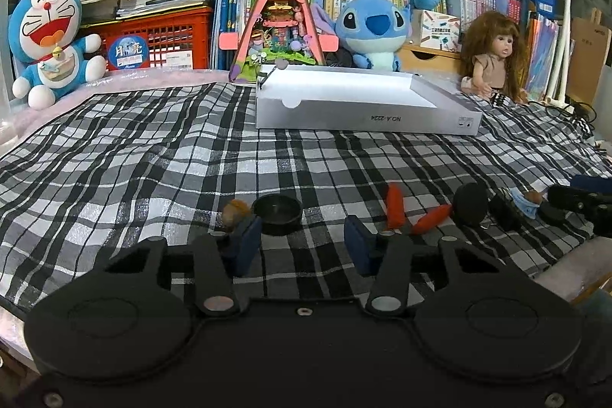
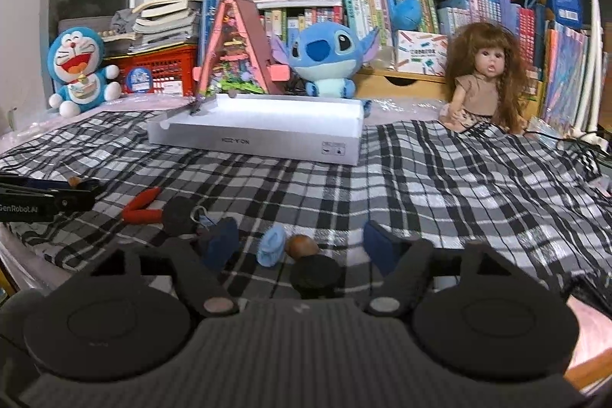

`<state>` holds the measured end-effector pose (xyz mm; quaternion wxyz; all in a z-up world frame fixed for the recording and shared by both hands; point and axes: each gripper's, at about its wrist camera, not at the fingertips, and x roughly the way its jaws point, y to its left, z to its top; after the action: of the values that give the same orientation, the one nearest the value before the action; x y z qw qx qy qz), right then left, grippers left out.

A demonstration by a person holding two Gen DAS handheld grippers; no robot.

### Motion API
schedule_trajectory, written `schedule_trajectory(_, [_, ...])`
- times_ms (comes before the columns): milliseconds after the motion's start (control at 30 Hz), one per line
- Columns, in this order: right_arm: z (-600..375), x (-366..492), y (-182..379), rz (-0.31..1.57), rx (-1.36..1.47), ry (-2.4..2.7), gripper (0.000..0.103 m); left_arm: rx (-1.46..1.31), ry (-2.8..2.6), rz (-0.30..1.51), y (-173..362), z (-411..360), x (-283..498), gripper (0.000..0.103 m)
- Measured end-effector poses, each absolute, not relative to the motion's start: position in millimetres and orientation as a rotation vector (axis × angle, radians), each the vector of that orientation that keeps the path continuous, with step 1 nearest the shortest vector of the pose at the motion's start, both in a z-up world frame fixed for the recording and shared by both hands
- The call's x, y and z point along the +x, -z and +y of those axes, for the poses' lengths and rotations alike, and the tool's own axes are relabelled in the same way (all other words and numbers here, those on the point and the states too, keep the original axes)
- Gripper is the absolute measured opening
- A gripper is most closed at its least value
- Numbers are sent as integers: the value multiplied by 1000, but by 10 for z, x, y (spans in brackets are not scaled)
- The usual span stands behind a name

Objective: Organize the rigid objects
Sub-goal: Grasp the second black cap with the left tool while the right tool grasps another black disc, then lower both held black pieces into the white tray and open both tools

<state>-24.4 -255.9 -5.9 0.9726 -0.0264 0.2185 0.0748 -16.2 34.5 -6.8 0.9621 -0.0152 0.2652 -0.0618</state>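
A white shallow box (image 1: 367, 102) lies on the checked cloth at the back; it also shows in the right wrist view (image 2: 260, 132). My left gripper (image 1: 302, 243) is open and empty; a black round dish (image 1: 277, 211) and a brown nut (image 1: 235, 211) lie just beyond its fingertips. Red-handled pliers (image 1: 409, 213) and a black disc (image 1: 471, 203) lie to its right. My right gripper (image 2: 302, 247) is open and empty; a small blue shoe (image 2: 272, 247), a brown nut (image 2: 302, 245) and a black round lid (image 2: 315, 276) lie between its fingers. The pliers (image 2: 141, 207) lie left.
Plush toys, a pink A-frame model (image 1: 279, 18), books, red crates and a doll (image 2: 482, 79) line the back. The other gripper (image 2: 42, 197) shows at the left edge of the right wrist view. The cloth edge drops off at the near right (image 1: 566, 270).
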Motion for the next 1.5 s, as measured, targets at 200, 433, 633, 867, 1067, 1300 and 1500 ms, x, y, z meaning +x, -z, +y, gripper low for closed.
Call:
schedule_trajectory(200, [-2649, -261, 119, 468, -21, -105, 55, -32, 97, 544, 89, 349, -63, 45])
schedule_trajectory(433, [-2593, -272, 191, 481, -48, -102, 56, -25, 71, 540, 119, 319, 43, 46])
schedule_trajectory(633, [-2547, -243, 231, 486, -57, -91, 61, -7, 65, 534, 143, 275, 112, 46])
schedule_trajectory(867, [-2514, -230, 269, 486, -64, -61, 50, 5, 61, 508, 139, 243, 94, 30])
schedule_trajectory(1067, [-2461, -256, 235, 485, -85, -54, 37, 22, 85, 489, 60, 200, 42, 30])
schedule_trajectory(1300, [-2505, -185, 116, 478, -39, -47, 37, -6, 100, 491, -129, 219, 101, 30])
schedule_trajectory(1500, [-2542, -16, -21, 479, 20, -53, 37, -15, 107, 489, -281, 242, 214, 30])
